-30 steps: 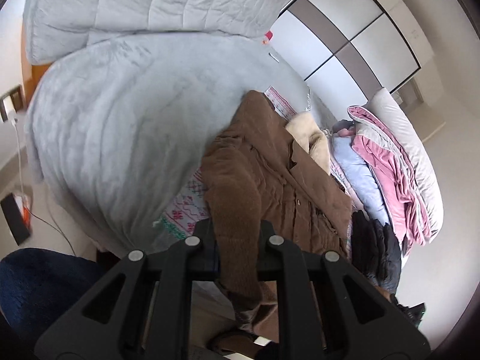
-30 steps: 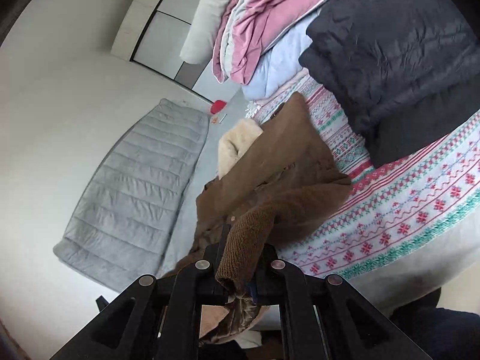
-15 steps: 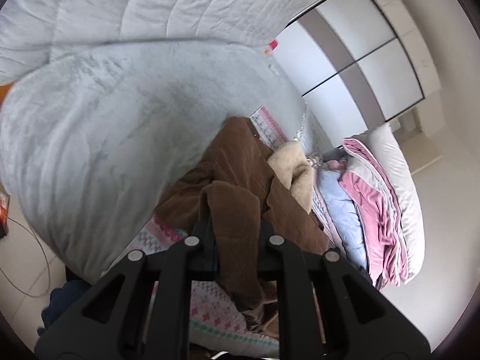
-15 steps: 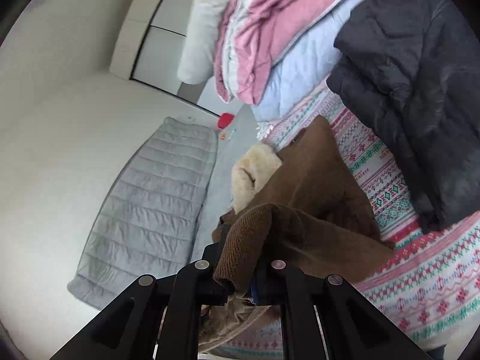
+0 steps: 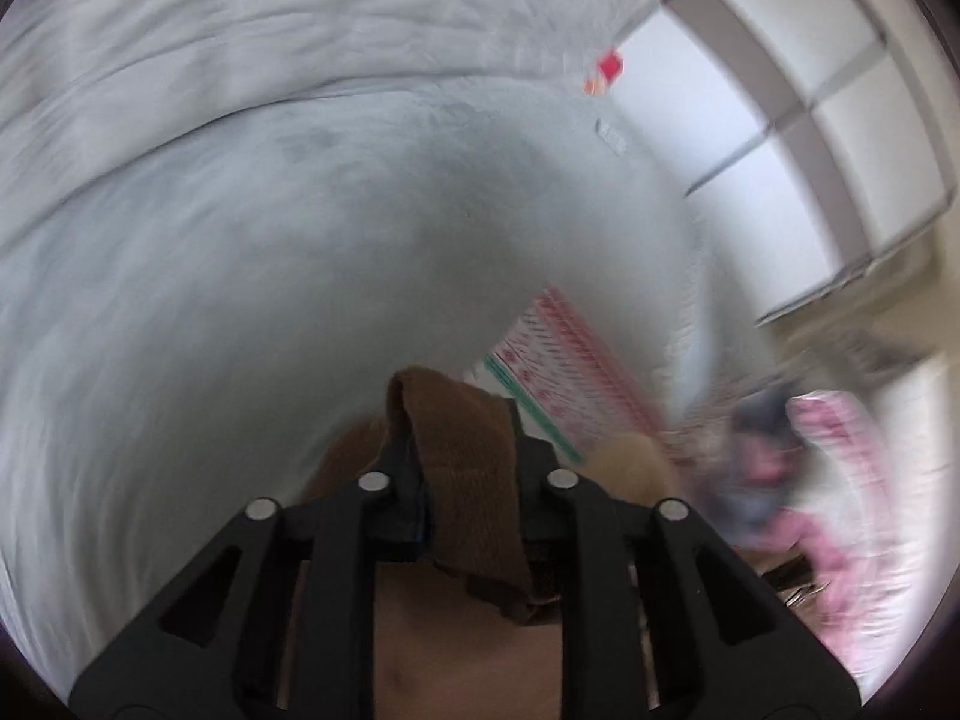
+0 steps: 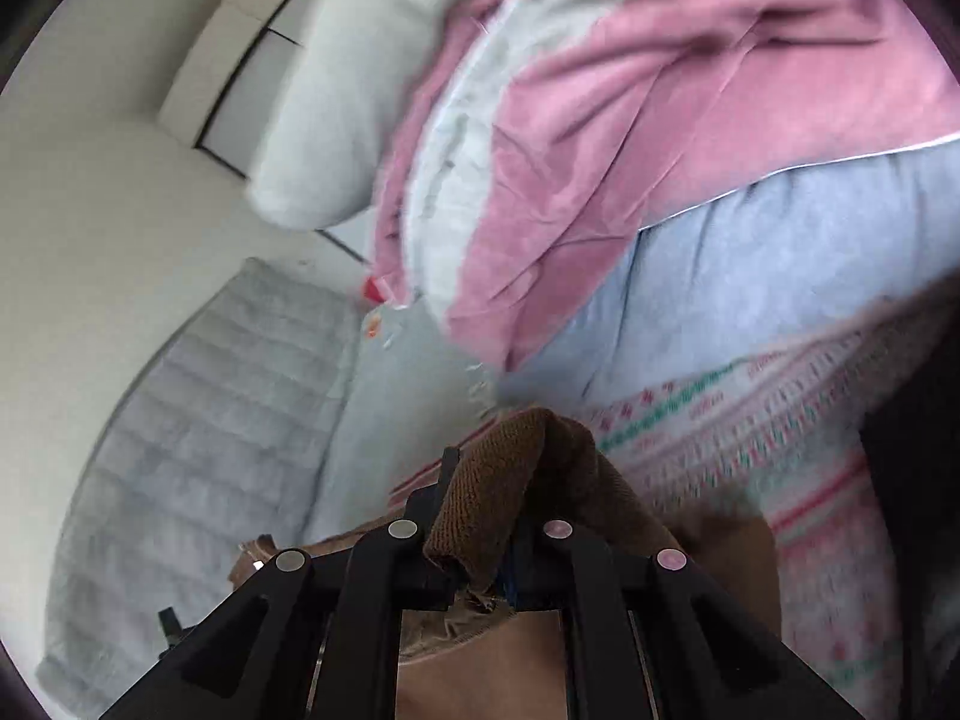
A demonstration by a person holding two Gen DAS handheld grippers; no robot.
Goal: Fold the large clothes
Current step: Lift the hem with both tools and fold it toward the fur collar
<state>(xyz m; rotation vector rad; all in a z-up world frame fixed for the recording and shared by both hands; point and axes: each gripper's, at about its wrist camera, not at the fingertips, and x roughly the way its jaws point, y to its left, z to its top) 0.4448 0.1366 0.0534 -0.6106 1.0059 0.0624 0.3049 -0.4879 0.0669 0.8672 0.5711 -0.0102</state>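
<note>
The brown coat (image 5: 468, 468) was mid-fold, its hem in the left gripper (image 5: 462, 450), whose jaws were opening, and pinched by the right gripper (image 6: 480, 498); next, probably lay it flat.

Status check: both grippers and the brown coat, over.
Left gripper opening, brown coat between fingers. Right gripper shut on coat. Pink blanket pile ahead.

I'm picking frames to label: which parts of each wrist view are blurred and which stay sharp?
Left wrist: left gripper and brown coat sharp; grey bedspread and pink bedding smeared. Right wrist: right gripper sharp, patterned blanket streaked.
</note>
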